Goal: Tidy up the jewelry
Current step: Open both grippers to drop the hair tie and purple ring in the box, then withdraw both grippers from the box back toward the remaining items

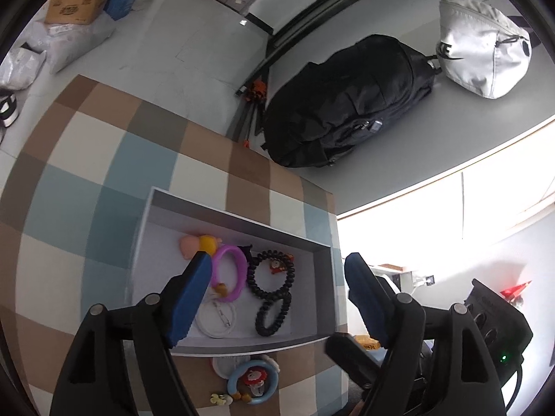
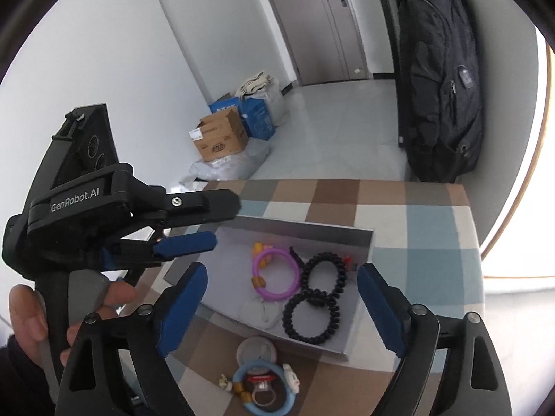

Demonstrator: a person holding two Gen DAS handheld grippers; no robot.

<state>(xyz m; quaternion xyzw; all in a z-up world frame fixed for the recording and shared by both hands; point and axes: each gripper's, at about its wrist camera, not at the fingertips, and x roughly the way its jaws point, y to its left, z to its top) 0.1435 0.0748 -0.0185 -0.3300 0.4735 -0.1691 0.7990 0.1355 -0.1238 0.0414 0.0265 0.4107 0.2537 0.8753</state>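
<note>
Here we are hovering both tools over the checked table (image 2: 433,222), and both pairs of tongs are standing apart with nothing between them. In the left wrist view the left gripper (image 1: 277,298) is framing the grey box (image 1: 242,222) at the centre of the frame; in the right wrist view the right gripper (image 2: 281,303) is doing the same, with the left tool and the hand (image 2: 31,322) gripping it showing at the left edge. We are probably keeping the fingers wide so either side can drop onto a piece.

Lying inside the box are a purple ring (image 2: 276,279), a black coil tie (image 2: 324,274) touching a second coil (image 2: 308,319), a white hoop (image 1: 215,319) and a yellow and pink trinket (image 1: 201,242). Waiting outside, at the lower centre just beside the box's near wall, are a blue ring (image 2: 265,386) with small charms and a round disc (image 2: 256,348), which we judge are the next things to go in.
</note>
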